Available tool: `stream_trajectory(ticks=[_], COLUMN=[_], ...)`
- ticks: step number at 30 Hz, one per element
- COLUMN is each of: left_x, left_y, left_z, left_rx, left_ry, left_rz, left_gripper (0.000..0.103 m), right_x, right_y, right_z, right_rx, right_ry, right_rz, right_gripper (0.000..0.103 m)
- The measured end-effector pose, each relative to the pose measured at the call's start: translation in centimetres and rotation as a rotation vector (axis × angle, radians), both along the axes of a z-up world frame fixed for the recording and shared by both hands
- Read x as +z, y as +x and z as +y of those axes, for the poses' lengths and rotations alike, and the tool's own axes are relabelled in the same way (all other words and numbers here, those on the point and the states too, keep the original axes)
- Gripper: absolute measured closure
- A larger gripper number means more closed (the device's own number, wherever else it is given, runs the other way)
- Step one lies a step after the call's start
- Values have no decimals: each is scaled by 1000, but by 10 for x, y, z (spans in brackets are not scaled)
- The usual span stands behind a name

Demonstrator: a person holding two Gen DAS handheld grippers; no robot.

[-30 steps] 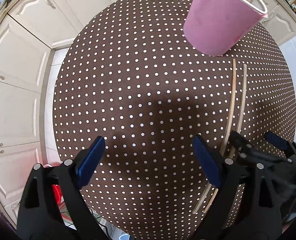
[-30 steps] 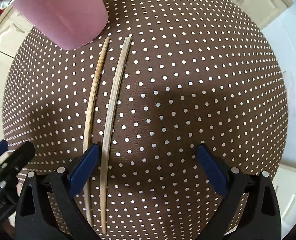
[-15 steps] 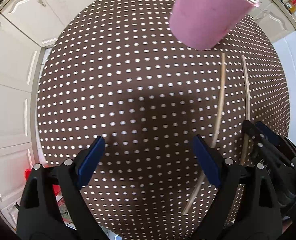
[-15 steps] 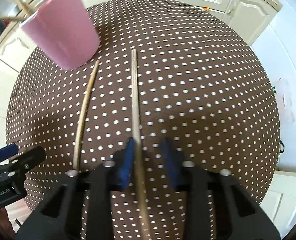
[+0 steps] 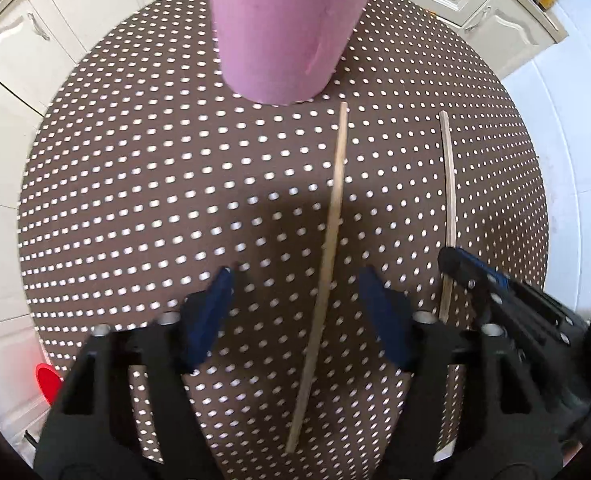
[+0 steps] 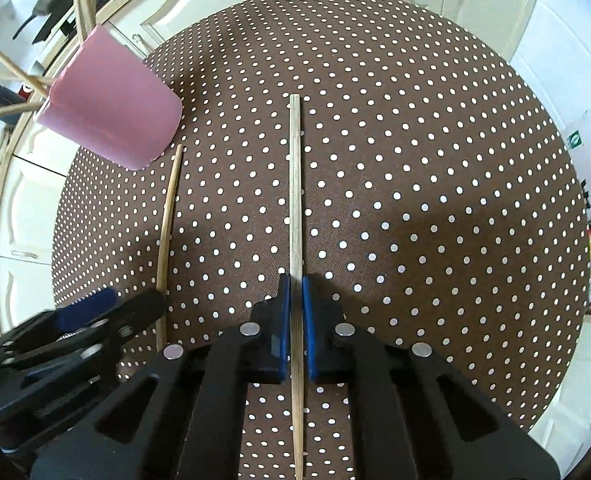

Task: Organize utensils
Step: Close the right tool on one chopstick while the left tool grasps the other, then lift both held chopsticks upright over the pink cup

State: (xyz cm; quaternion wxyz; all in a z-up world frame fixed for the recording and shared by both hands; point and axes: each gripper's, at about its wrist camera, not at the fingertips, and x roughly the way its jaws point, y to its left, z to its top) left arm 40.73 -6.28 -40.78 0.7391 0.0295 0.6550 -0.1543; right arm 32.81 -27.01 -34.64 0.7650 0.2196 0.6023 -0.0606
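Right tool [image 6: 296, 280]: its blue pads are pressed together on the flat-ended wooden stick [image 6: 295, 184], gripping it partway along its length; the stick runs straight ahead between the fingers, its far end pointing toward the middle of the surface.
Left tool [image 5: 295, 280]: pointing steeply down, its jaws are closing with the other wooden stick [image 5: 331, 240] between them; the blue pads [image 5: 215, 300] stand clear of it on both sides, not yet touching.
Other wooden stick: lies flat on the surface, its far tip just short of the pink cup's base.
Held stick, seen from the left wrist: off to the right of the left tool, roughly parallel to the loose stick and apart from it.
Pink cup [image 6: 111, 116]: stands on the surface ahead of both tools, nearer the left one; several wooden sticks [image 6: 11, 76] poke out of its mouth.
Surface [image 6: 435, 200]: round, covered in a brown cloth with white dots.
Surroundings: cream cabinet doors [image 5: 27, 40] around the surface; a red object [image 5: 47, 384] low at the left edge of the left wrist view.
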Motion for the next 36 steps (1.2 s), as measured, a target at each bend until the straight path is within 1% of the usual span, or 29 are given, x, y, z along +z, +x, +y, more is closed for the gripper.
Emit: stream_trajectory(ticks=[1, 3, 4, 5, 6, 7, 8, 9, 10, 13, 15, 16, 17, 20, 23, 27, 29, 33, 36], left_x=[-7, -7, -10, -11, -11, -12, -13, -14, -15, -15, -15, -9, 3, 6, 6, 13, 19, 35, 49], left_y=[2, 2, 2, 1, 0, -1, -1, -1, -1, -2, -2, -9, -4, -5, -8, -23, -28, -31, -35], left_z=[-4, -13, -20, -30, -35, -40, -44, -48, -51, -63, -68, -75, -59, -53, -52, -40, -41, -35, -28], left_rx=[5, 4, -23, -36, -50, -65, -72, -77, -81, -87, -84, -81, -85, -83, -76, -77, -73, -67, -58], left_ry=[2, 19, 46, 97, 133, 140, 133, 131, 136, 155, 147, 137, 116, 113, 107, 101, 96, 61, 49], left_rz=[7, -51, -61, -91, -118, -129, -127, -123, -122, -124, -115, -110, -102, -109, -105, -115, -118, -136, -156], left_gripper=[47, 49, 55, 61, 74, 82, 86, 95, 97, 97, 97, 97, 97, 97, 97, 97, 97, 97, 97], right_x=[0, -2, -2, 1, -1, 0, -2, -3, -4, -1, -5, -5, -5, -5, -2, 1, 5, 16, 31], right_y=[-1, 0, -1, -4, -4, -5, -4, -4, -5, -6, -5, -6, -7, -11, -15, -23, -28, -40, -45], right_z=[-4, 4, 3, 4, 6, 5, -2, -3, -6, -3, -6, -9, -12, -19, -22, -26, -26, -30, -33], right_rx=[-2, -1, -2, -6, -9, -10, -11, -14, -18, -25, -35, -45, -56, -80, -79, -95, -101, -129, -133], right_ry=[9, 17, 24, 31, 37, 44, 49, 56, 65, 74, 89, 107, 123, 157, 158, 168, 166, 205, 197], right_rz=[-3, -8, -11, -12, -12, -13, -13, -13, -14, -12, -11, -7, -1, 6, 5, 7, -1, -40, -79], right_gripper=[98, 98, 98, 98, 98, 98, 98, 98, 98, 98, 98, 98, 98, 98, 98, 98, 98, 98, 98])
